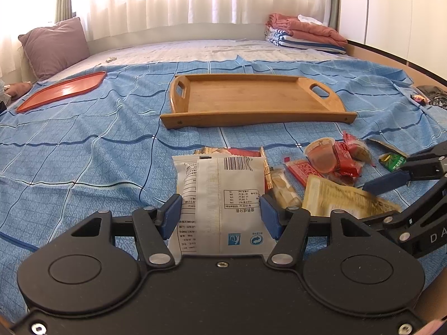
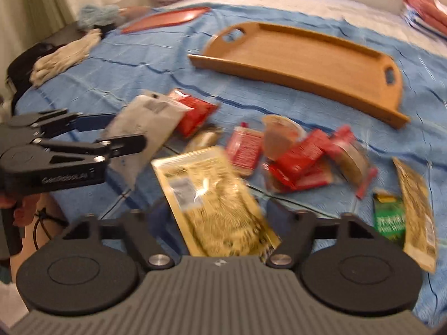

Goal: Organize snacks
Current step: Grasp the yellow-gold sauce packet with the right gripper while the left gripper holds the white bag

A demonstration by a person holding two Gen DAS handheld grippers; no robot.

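Observation:
My left gripper is shut on a white snack packet, lifted above the blue bedsheet; the packet also shows in the right wrist view, held by the left gripper. My right gripper is closed on a yellow noodle packet, blurred by motion; this packet shows in the left wrist view with the right gripper on it. An empty wooden tray lies beyond the snack pile. The tray and red packets show in the right wrist view.
An orange plastic tray lies at the far left. A purple pillow and folded blankets sit at the back. A green packet and long yellow packet lie at right. Pale gloves lie at the bed's left edge.

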